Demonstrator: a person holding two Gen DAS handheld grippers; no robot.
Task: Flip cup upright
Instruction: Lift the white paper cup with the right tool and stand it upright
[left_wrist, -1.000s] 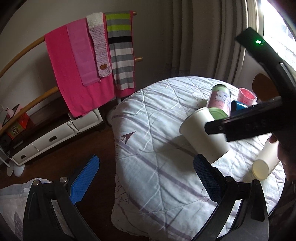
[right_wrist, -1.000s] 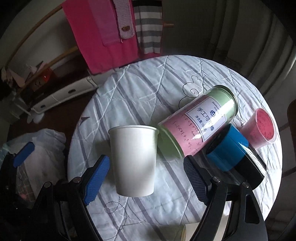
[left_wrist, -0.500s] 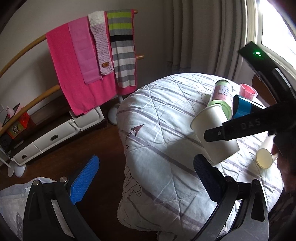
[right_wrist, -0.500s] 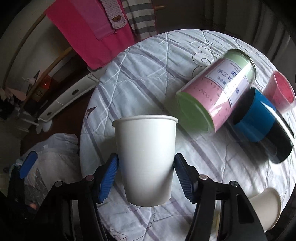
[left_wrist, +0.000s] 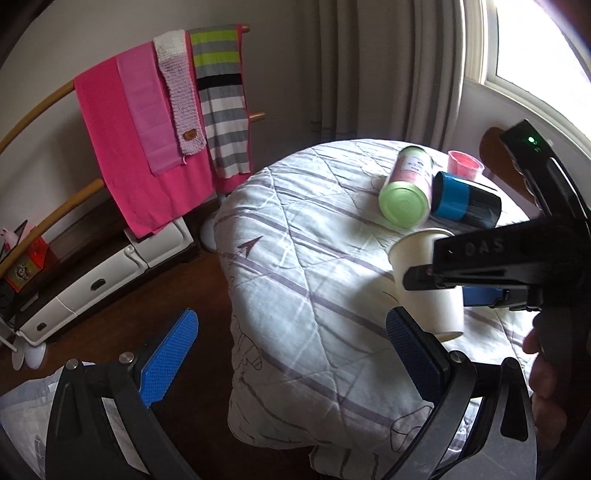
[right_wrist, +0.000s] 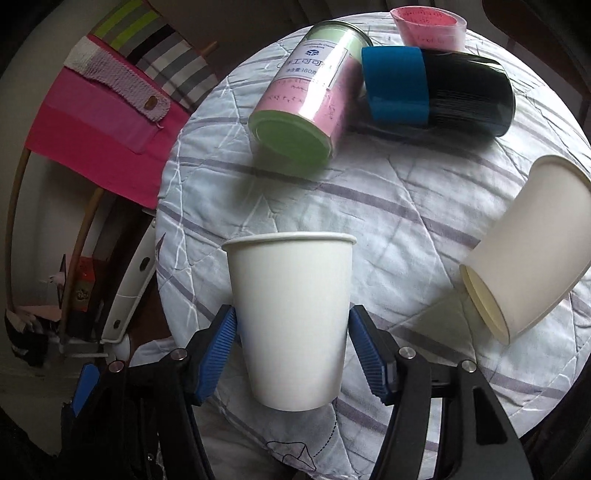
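Left wrist view: the left gripper (left_wrist: 291, 354) was held with its blue pads wide apart and nothing between them, off the near edge of the table (left_wrist: 306, 280). Beyond it, the cup (left_wrist: 424, 280) was seen gripped by the right gripper (left_wrist: 476, 275), mouth tilted up and away, its base apparently just above the quilted cloth. A tin (left_wrist: 408, 192), a tumbler (left_wrist: 465, 203) and a pink cup (left_wrist: 464, 165) were grouped behind.

Right wrist view: the right gripper (right_wrist: 291, 343) was clamped on the cup (right_wrist: 291, 321), a pad pressed to each side of the lower wall. The cup was judged light, thin-walled paper, easily crushed and smooth enough to slip; a gentle hold low on the wall, as shown, was judged best. Its inside was hidden by the rim. A second cup (right_wrist: 528, 258) lay on its side to the right, mouth towards the camera, apparently empty. The tin (right_wrist: 306, 107) and tumbler (right_wrist: 439, 92) lay on their sides, closed; the pink cup (right_wrist: 428, 26) appeared to stand upright, its contents not discernible.
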